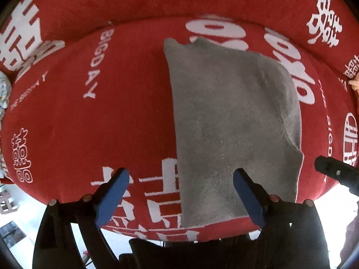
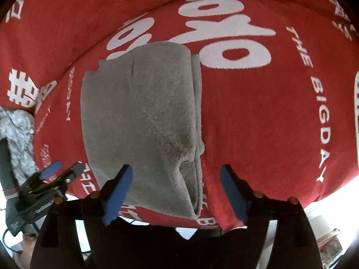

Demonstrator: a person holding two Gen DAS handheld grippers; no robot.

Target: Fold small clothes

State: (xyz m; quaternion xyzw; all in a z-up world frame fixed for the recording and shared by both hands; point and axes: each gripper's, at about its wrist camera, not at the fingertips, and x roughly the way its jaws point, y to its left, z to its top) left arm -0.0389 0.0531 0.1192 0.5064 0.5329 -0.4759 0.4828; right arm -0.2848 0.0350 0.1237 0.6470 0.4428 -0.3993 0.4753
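A grey fleece garment [image 1: 228,116] lies folded flat on a red cover [image 1: 112,116] with white lettering. My left gripper [image 1: 179,183] hangs open just above the garment's near left edge, its blue pads clear of the cloth and nothing between them. My right gripper [image 2: 177,177] is open too, over the near right corner of the garment [image 2: 143,116], where the folded layers stack along the right edge. Neither gripper holds the cloth. The left gripper [image 2: 64,168] also shows at the lower left of the right wrist view.
The red cover [image 2: 269,112] wraps a rounded cushion that drops off just behind the grippers onto a bright floor. A pale patterned cloth [image 2: 18,130] lies bunched at the cushion's left side. A raised red back [image 1: 179,0] borders the far side.
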